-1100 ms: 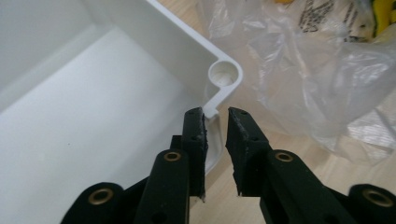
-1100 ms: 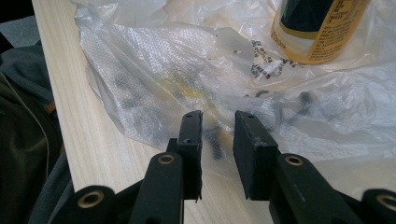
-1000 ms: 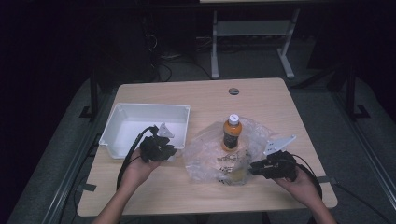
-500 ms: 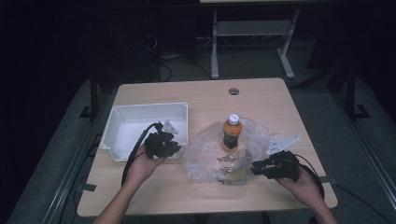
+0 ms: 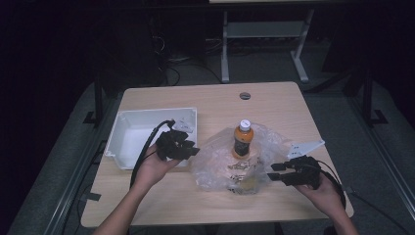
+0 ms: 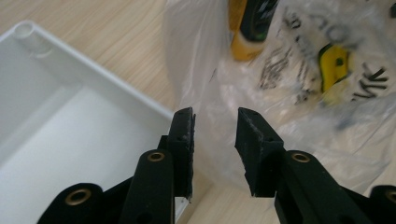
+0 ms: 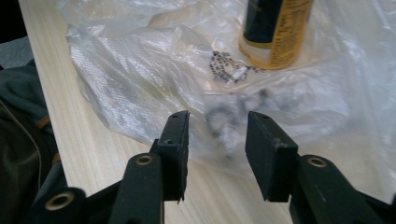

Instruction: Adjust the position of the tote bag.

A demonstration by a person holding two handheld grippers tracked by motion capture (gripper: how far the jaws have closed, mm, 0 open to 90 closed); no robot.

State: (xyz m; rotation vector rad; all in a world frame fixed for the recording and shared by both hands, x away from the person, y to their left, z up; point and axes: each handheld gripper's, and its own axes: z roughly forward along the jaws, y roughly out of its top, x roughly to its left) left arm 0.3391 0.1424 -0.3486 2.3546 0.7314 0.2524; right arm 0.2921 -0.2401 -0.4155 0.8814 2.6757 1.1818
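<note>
- Both tongs stand apart with nothing clamped: the left gripper (image 5: pixel 192 148) and the right gripper (image 5: pixel 275 171) have each just been opening their jaws.
- Seen in the left gripper view, the left gripper (image 6: pixel 215 122) has a clear gap between its two black jaws; crumpled film of the plastic bag (image 6: pixel 299 93) lies beyond the tips, and I cannot tell whether any of it brushes them.
- Seen in the right gripper view, the right gripper (image 7: pixel 217 122) points at the near edge of the plastic bag (image 7: pixel 140 65), its jaws parted just short of the film, with bare table (image 7: pixel 60 98) underneath.
- From the high view, the plastic bag (image 5: pixel 215 166) lies spread and rumpled on the middle of the table (image 5: pixel 274 107), between the two hands.
- A bottle (image 5: pixel 242 139) with an orange body, a dark label and a white cap stands upright on the bag's far half; the gripper views show it close up, the bottle (image 7: pixel 275 32) resting on the film.
- A white tray (image 5: pixel 132 139) sits at the table's left part, just beside the bag; its rim runs right under the left gripper, and the left gripper view shows the white tray (image 6: pixel 70 140) at the left of the jaws.
- The left hand (image 5: pixel 154 169) is above the tray's near corner.
- The right hand (image 5: pixel 323 191) sits near the table's right front edge, with the gripper's cable looping round it.
</note>
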